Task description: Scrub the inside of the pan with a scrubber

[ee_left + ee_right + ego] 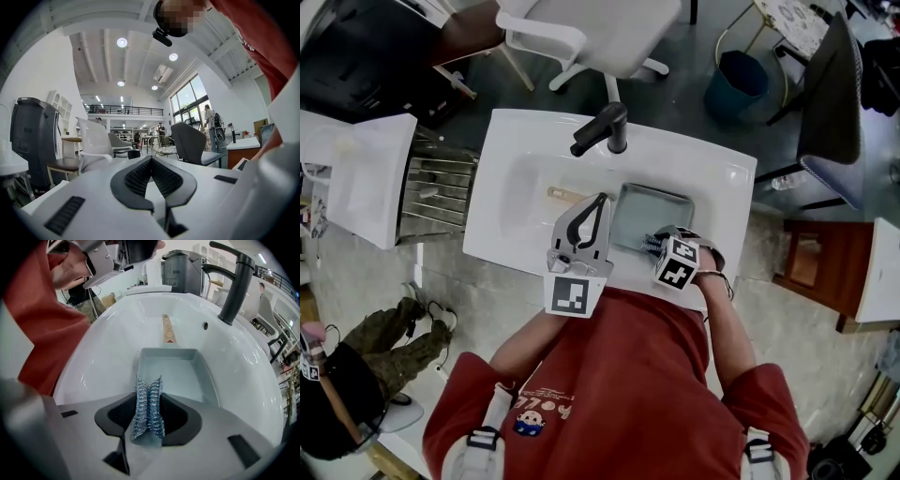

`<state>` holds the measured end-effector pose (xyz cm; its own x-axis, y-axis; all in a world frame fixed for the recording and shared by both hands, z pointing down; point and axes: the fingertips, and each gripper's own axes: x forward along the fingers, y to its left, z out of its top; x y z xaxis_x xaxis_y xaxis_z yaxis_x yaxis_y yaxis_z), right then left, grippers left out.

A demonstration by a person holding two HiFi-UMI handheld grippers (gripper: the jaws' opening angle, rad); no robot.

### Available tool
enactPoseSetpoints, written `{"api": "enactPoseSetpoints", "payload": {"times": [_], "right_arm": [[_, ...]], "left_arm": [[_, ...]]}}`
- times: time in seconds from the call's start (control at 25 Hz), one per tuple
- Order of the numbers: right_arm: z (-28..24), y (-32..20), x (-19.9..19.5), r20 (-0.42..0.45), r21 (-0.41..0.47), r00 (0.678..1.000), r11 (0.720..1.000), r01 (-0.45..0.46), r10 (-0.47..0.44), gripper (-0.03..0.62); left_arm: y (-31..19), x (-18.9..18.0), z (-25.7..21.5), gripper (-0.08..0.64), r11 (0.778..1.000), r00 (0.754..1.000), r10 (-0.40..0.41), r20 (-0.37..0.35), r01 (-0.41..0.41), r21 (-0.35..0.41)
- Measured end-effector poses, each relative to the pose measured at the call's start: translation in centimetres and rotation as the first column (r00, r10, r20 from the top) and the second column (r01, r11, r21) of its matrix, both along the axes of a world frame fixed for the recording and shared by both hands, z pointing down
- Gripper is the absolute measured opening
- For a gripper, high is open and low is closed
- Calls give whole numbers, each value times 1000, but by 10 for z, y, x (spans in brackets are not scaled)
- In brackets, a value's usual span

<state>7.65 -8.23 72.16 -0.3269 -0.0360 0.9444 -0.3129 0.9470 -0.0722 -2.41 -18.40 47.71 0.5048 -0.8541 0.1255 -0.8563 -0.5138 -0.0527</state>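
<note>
A grey square pan (652,217) with a wooden handle (565,195) lies in the white sink (516,141). In the right gripper view the pan (173,373) sits just ahead of the jaws, its handle (168,330) pointing away. My right gripper (656,245) hovers over the pan's near edge, shut on a silvery-blue wire scrubber (149,406). My left gripper (601,201) is held above the sink's near side, left of the pan, tilted up toward the room. Its jaws (151,160) meet at the tips with nothing between them.
A black faucet (602,129) stands at the sink's far rim, seen as the faucet (236,282) beyond the pan. A metal dish rack (436,187) is left of the sink. Behind it are a white chair (600,33) and a blue bin (736,80).
</note>
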Motion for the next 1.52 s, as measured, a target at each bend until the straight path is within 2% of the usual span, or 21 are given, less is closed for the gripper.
{"api": "enactPoseSetpoints", "payload": {"times": [0.56, 0.88, 1.16, 1.4, 1.52], "right_arm": [[4, -13, 0, 9, 22, 1000, 999, -26, 26, 169], [5, -37, 7, -10, 75, 999, 996, -36, 37, 169], [9, -69, 16, -62, 188, 997, 982, -23, 35, 169], [13, -95, 21, -124, 336, 991, 942, -5, 50, 166], [15, -103, 20, -150, 381, 988, 925, 15, 45, 163]], "left_arm": [[-1, -1, 6, 14, 1000, 999, -22, -24, 22, -17], [-3, -2, 10, 14, 999, 999, -30, -19, 30, -27], [-3, -7, 10, 14, 998, 999, -47, -20, 47, -32], [-2, -4, 12, 14, 998, 999, -41, -11, 41, -36], [-1, -2, 13, 14, 999, 999, -35, -7, 35, -40]]}}
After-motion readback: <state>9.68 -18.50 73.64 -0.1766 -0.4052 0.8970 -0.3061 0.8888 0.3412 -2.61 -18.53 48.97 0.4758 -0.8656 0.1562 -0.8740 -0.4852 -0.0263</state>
